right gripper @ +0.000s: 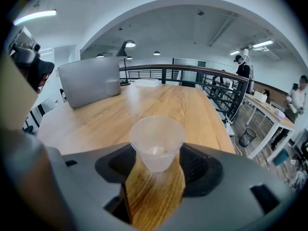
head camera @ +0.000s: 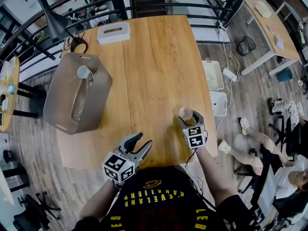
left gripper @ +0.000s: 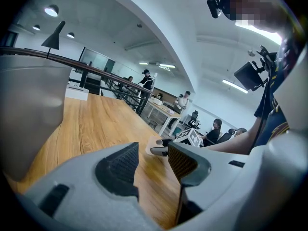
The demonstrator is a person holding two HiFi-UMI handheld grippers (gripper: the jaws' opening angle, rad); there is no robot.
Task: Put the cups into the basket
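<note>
Between the jaws of the right gripper point(head camera: 187, 117), near the table's point(head camera: 149, 57) front edge, the clear cup point(right gripper: 157, 146) stands upright on the wood. The jaws are spread wide on either side and not pressing it, lined up for a grab, I'd say. The left gripper point(head camera: 143, 141) hovers nearby, half open and empty, free to help. Well apart at the left, the grey basket point(head camera: 60, 97) already holds one cup point(head camera: 84, 72).

Seen from head height, looking steeply down on the light wooden bench point(head camera: 149, 71), with its whole top in frame. Seen from the grey left claw point(left gripper: 154, 165), low and almost level across the boards toward the dark right claw point(left gripper: 161, 150). Seen from that right claw, tilted down, very near a translucent plastic cup point(right gripper: 156, 146). Shared by all three: bench and grey soft-sided basket point(head camera: 77, 93).
</note>
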